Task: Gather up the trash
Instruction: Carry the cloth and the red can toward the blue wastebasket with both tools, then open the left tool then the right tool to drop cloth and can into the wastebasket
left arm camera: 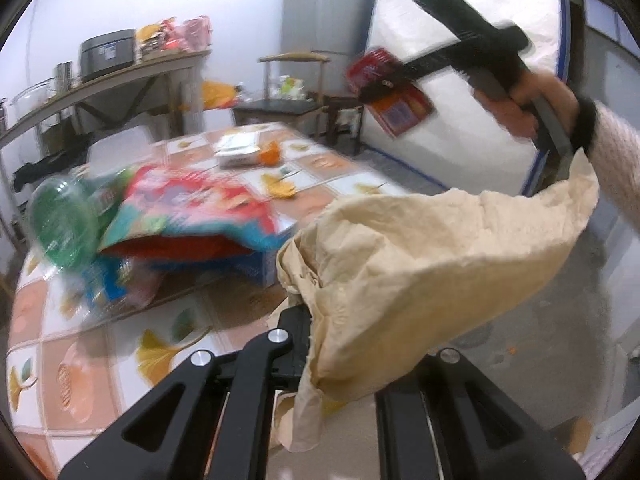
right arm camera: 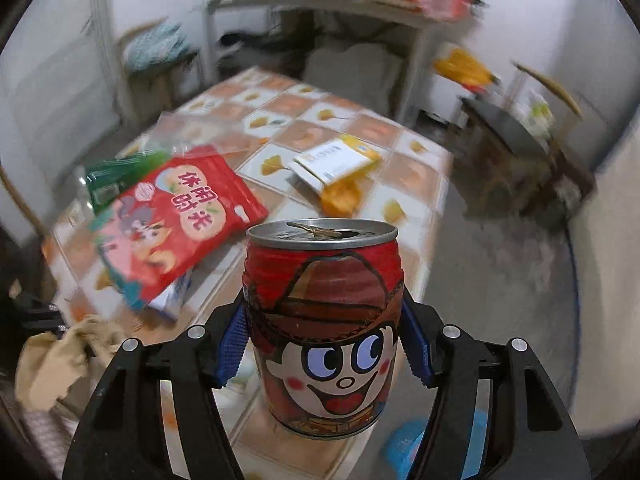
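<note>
My left gripper is shut on a crumpled beige paper that drapes over its fingers; the same paper shows at the lower left of the right wrist view. My right gripper is shut on a red cartoon-face can, held upright above the table edge. In the left wrist view this can hangs in the air at the upper right. On the tiled table lie a red snack bag, a green bottle, a white and yellow box and orange peel.
A blue and white carton lies under the snack bag. A shelf with pots stands behind the table, a chair with clutter and a grey fridge to the right. A blue basket shows on the floor below.
</note>
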The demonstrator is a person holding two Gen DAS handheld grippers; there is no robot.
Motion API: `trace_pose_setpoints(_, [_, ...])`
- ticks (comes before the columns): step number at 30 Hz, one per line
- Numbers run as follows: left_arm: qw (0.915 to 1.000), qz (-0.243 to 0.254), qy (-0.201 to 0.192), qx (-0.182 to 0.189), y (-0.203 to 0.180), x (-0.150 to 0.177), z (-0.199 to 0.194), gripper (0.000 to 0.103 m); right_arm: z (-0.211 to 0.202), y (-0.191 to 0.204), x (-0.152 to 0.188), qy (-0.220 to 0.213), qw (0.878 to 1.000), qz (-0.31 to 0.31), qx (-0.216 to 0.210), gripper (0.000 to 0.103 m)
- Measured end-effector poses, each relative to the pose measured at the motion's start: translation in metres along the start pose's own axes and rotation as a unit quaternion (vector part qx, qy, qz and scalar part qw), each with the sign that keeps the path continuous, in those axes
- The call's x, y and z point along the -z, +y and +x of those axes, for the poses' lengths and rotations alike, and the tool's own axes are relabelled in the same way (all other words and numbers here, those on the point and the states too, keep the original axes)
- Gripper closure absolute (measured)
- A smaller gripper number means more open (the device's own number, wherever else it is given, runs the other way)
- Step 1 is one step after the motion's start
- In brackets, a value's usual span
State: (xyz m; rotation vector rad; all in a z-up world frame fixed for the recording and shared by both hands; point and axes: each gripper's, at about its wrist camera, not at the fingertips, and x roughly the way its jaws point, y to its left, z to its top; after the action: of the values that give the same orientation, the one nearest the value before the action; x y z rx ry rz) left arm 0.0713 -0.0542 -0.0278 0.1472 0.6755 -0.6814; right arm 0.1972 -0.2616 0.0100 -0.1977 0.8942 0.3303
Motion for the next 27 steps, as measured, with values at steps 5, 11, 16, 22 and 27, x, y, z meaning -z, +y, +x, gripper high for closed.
trace_pose_setpoints(5, [0.9968, 0.034, -0.01, 0.072, -0.039, -0.049, 0.022, 0.097, -0.044, -0.048, 0.082, -0.008, 0.989, 0.146, 0.016, 0.041])
trace_pose_setpoints(11, [0.9774, 0.051, 0.079, 0.189, -0.108, -0.119, 0.107, 0.096, -0.061, -0.113, 0.177, -0.001, 0.944, 0.326, 0.053, 0.041])
trace_pose_setpoints(16, [0.9445, 0.055, 0.211, 0.246, -0.184, -0.137, 0.21, 0.096, -0.045, -0.173, 0.255, 0.016, 0.877, 0.478, 0.038, 0.041])
trace_pose_setpoints(22, [0.907, 0.062, 0.34, 0.241, -0.271, -0.126, 0.334, 0.096, -0.015, -0.232, 0.336, 0.027, 0.798, 0.602, 0.027, 0.041])
trace_pose_setpoints(27, [0.894, 0.058, 0.385, 0.222, -0.32, -0.114, 0.413, 0.087, -0.003, -0.256, 0.37, 0.026, 0.759, 0.649, 0.043, 0.041])
